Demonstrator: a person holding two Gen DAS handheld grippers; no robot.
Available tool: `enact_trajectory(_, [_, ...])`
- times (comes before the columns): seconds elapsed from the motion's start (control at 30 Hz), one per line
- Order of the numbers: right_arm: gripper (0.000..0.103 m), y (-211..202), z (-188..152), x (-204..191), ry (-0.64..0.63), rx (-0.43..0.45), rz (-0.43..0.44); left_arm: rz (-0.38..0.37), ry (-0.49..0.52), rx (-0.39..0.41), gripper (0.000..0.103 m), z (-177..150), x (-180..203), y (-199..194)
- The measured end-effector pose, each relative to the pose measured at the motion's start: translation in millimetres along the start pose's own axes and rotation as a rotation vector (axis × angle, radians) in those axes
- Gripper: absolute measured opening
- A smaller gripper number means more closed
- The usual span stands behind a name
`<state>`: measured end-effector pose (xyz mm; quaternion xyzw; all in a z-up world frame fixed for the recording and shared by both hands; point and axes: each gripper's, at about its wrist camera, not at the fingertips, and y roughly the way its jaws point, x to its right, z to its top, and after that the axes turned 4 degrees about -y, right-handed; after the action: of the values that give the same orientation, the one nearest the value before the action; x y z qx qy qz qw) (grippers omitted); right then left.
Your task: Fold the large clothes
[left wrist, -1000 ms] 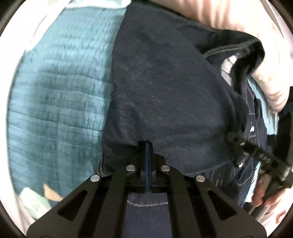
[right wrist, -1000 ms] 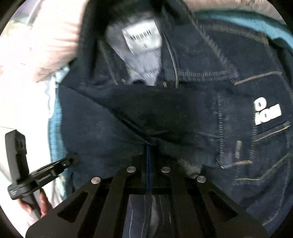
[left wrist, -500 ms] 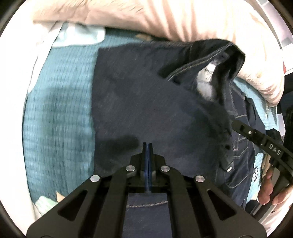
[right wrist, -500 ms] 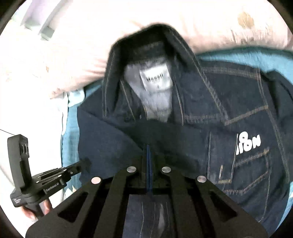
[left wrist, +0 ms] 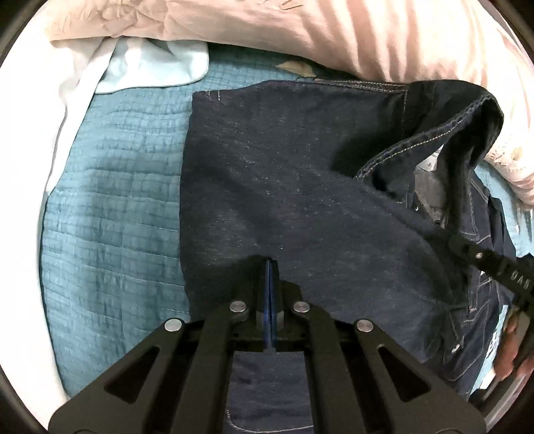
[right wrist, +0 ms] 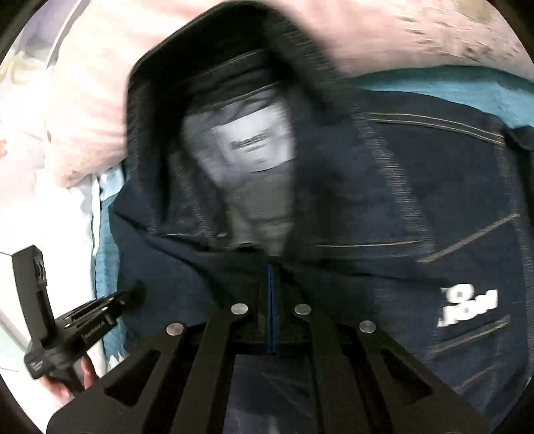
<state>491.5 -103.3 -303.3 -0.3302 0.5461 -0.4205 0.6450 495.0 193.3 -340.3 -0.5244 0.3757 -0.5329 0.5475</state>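
Closest to the left gripper (left wrist: 269, 267), its jaws were pressed together with dark denim pinched between them, a flap of the denim jacket (left wrist: 300, 187) trailing under its frame. Over the last second the fabric ahead of it had dropped away and spread flat, so a folded panel now lay square on the teal quilt (left wrist: 110, 207), with the collar (left wrist: 467, 133) standing up beyond it to the right. That suggests one side fold had just been laid down. The right gripper (right wrist: 271, 270) was likewise closed on the jacket's cloth; its view was blurred by motion, with the neck label (right wrist: 257, 143) directly ahead and the white chest print (right wrist: 469, 305) off to its right. Both tools were held low and level, pointing toward the pink pillow (left wrist: 333, 30) at the far end.
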Motion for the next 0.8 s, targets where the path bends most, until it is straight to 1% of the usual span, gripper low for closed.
enact_trajectory(0.07, [0.000,-7.3,0.4,13.7,0.004,0.004,-0.052,0.008,0.008,0.004,0.001,1.2,0.3,-0.3])
enact_trajectory(0.17, [0.000,-1.5,-1.3,37.8,0.050,-0.002,-0.126,0.014,0.016,0.007,0.001,2.4,-1.4,2.6])
enact_trajectory(0.2, [0.000,5.0,-2.5,46.9,0.071,-0.008,-0.092,0.014,0.017,0.009,0.001,3.0,-1.1,4.2])
enact_trajectory(0.27, [0.000,6.2,-4.8,53.1,0.081,0.006,-0.066,0.014,0.019,0.020,0.001,4.8,2.0,7.2])
enact_trajectory(0.4, [0.000,6.7,-6.7,48.6,0.037,0.011,-0.095,0.004,0.010,0.019,0.002,9.0,4.4,9.7])
enact_trajectory(0.47, [0.000,7.4,-6.5,49.0,0.046,0.008,-0.085,0.004,0.011,0.020,0.002,6.1,-4.3,7.5])
enact_trajectory(0.6, [0.000,6.4,-7.4,57.5,0.068,0.024,-0.050,0.030,-0.003,0.024,0.002,3.4,-1.8,1.7])
enact_trajectory(0.67, [0.000,2.7,-9.9,53.5,0.011,0.043,-0.075,0.052,-0.013,0.026,0.002,-4.4,1.3,-2.7])
enact_trajectory(0.7, [0.000,1.8,-10.3,55.9,-0.016,0.049,-0.088,0.063,-0.012,0.023,0.007,-7.7,5.5,-6.1])
enact_trajectory(0.73, [0.003,0.0,-11.7,52.8,-0.042,0.055,-0.099,0.075,-0.014,0.022,0.026,-12.8,8.6,-9.0])
enact_trajectory(0.77, [0.003,-3.7,-13.4,51.2,-0.052,0.064,-0.098,0.087,-0.015,0.025,0.042,-16.2,12.4,-13.5])
enact_trajectory(0.8, [0.006,-7.8,-15.0,51.7,-0.041,0.066,-0.094,0.098,-0.015,0.052,0.064,-21.9,17.7,-22.3])
